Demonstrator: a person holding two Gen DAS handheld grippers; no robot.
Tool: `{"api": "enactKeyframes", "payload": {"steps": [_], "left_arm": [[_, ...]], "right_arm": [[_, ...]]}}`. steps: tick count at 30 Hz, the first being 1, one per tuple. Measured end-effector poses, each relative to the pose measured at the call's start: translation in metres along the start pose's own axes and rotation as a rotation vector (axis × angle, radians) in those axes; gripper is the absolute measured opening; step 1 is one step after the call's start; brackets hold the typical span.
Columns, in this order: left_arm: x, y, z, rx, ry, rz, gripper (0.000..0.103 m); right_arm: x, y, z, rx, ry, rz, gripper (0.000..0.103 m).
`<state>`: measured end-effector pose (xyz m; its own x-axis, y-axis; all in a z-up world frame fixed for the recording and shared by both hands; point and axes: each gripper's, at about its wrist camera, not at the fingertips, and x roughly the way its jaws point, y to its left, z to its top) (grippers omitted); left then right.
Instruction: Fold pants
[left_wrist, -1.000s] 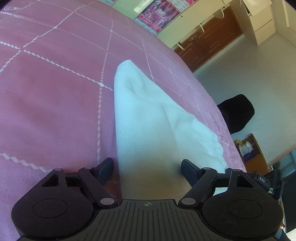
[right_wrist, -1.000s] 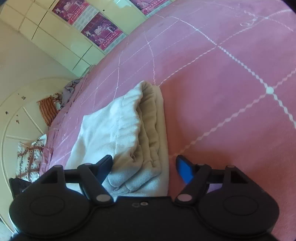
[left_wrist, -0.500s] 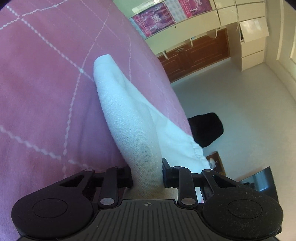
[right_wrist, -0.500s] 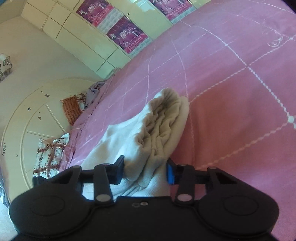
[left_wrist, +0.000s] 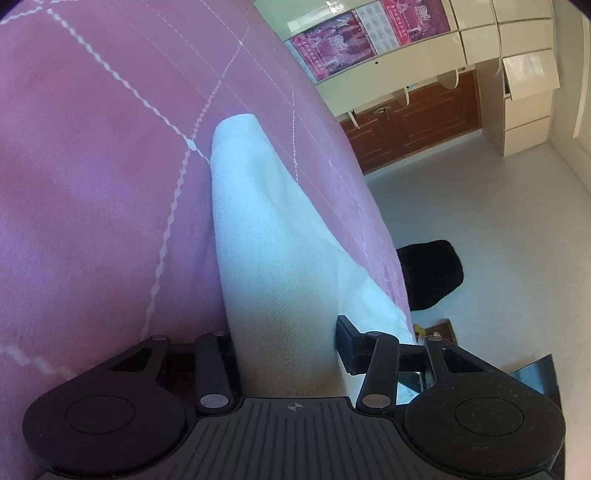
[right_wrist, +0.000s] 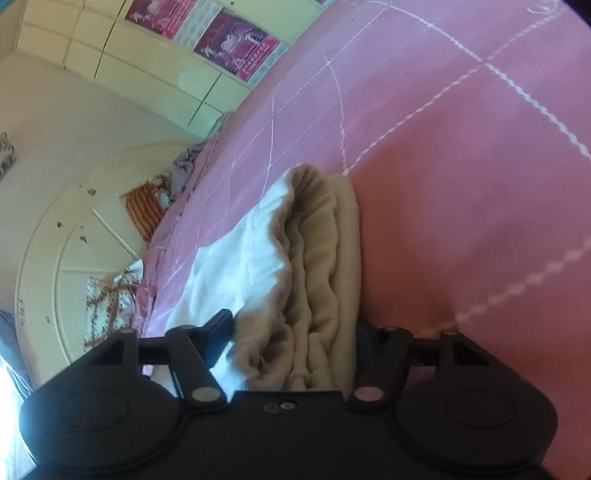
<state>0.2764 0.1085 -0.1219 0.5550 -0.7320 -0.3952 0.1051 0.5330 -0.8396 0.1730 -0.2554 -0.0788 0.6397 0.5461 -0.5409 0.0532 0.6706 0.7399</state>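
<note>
The white pants (left_wrist: 266, 236) lie folded on the pink quilted bedspread (left_wrist: 92, 155). My left gripper (left_wrist: 284, 350) is shut on the smooth folded edge of the pants, with cloth filling the gap between its fingers. In the right wrist view the gathered waistband end of the pants (right_wrist: 317, 266) runs into my right gripper (right_wrist: 295, 336), which is shut on it. The right finger of that gripper is mostly hidden by cloth and bedspread.
The bed edge drops to a pale floor (left_wrist: 480, 206) on the right of the left wrist view, with a black object (left_wrist: 432, 273) and a brown cabinet (left_wrist: 410, 118) beyond. Cream wardrobe doors (right_wrist: 59, 236) and bundled clothes (right_wrist: 144, 206) lie past the bed's far side.
Both grippers went from open around the pants to shut on them. Since half a second ago both have shifted with the cloth held, and the views have tilted.
</note>
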Motion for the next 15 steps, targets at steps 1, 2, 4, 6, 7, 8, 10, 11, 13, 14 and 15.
{"api": "enactKeyframes", "payload": {"steps": [1,2,4,6,7,8,10,11,13,14,15], "left_arm": [[0.001,-0.003,0.002,0.010,-0.003,0.007,0.032],[-0.001,-0.004,0.006,0.003,-0.010,-0.015,0.028],[-0.008,-0.011,0.012,0.026,-0.027,-0.073,0.027],[-0.013,-0.021,0.023,0.064,-0.047,-0.099,0.027],[-0.014,-0.025,0.032,0.069,-0.060,-0.109,0.027],[-0.017,-0.027,0.042,0.074,-0.074,-0.120,0.027],[-0.019,-0.031,0.067,0.090,-0.095,-0.137,0.027],[-0.017,-0.034,0.080,0.104,-0.102,-0.138,0.027],[-0.012,-0.039,0.109,0.134,-0.119,-0.128,0.027],[-0.009,-0.039,0.124,0.147,-0.130,-0.125,0.027],[-0.006,-0.038,0.136,0.158,-0.143,-0.115,0.027]], "right_arm": [[0.003,0.004,0.003,-0.029,0.009,-0.017,0.048],[0.004,0.009,0.005,-0.058,0.018,-0.028,0.042],[-0.002,0.019,0.010,-0.122,0.015,-0.015,0.037],[-0.010,0.031,0.016,-0.169,0.005,0.025,0.036],[-0.013,0.039,0.020,-0.203,-0.003,0.040,0.036],[-0.014,0.046,0.027,-0.223,-0.014,0.049,0.036],[-0.012,0.056,0.044,-0.247,-0.039,0.068,0.036],[-0.009,0.061,0.055,-0.253,-0.051,0.080,0.036],[0.001,0.069,0.080,-0.262,-0.073,0.092,0.036],[0.009,0.071,0.093,-0.264,-0.081,0.098,0.036],[0.016,0.072,0.104,-0.265,-0.084,0.101,0.036]]}}
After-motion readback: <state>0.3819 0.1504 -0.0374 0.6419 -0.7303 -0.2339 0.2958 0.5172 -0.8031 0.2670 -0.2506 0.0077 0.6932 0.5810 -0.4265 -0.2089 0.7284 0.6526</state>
